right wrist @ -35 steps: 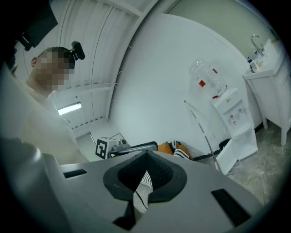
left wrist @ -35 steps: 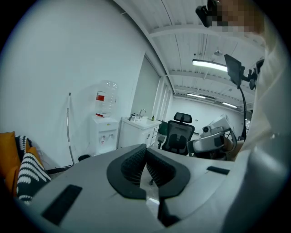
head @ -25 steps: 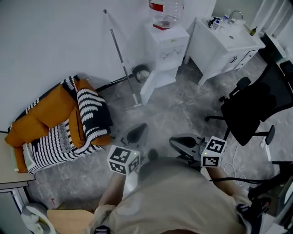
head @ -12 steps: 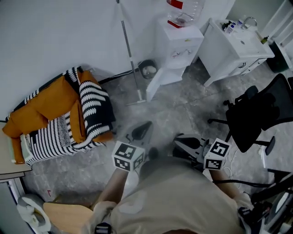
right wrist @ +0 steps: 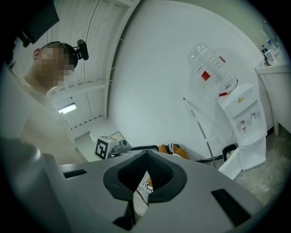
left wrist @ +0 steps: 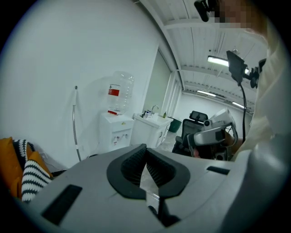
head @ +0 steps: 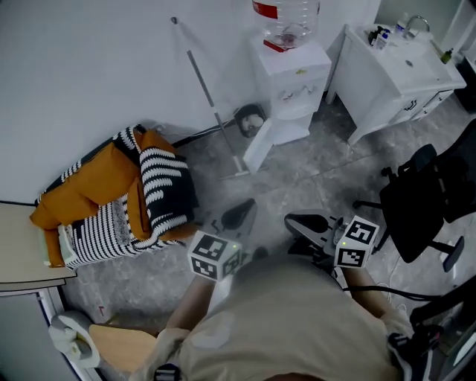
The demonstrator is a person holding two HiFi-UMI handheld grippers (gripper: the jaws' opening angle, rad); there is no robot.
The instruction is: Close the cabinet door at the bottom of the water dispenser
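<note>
Standing well back from the water dispenser (head: 294, 71), whose bottom cabinet door (head: 259, 151) hung open toward the left. The left gripper (head: 242, 210) and right gripper (head: 297, 222) each had jaws pressed together, with nothing between them. Likely trouble: a closed tip glancing off the door's smooth face, or pushing too near the hinge, would leave it ajar. Too hard a shove might rock the dispenser under its bottle (head: 286, 18). A mop (head: 208, 97) leaned on the wall just beside the open door and a small bin (head: 251, 119) sat behind it. A reach round the door's back could knock either. The sink cabinet (head: 394, 74) stood to the dispenser's right, with the office chair (head: 431, 193) well apart. The floor between looked passable.
</note>
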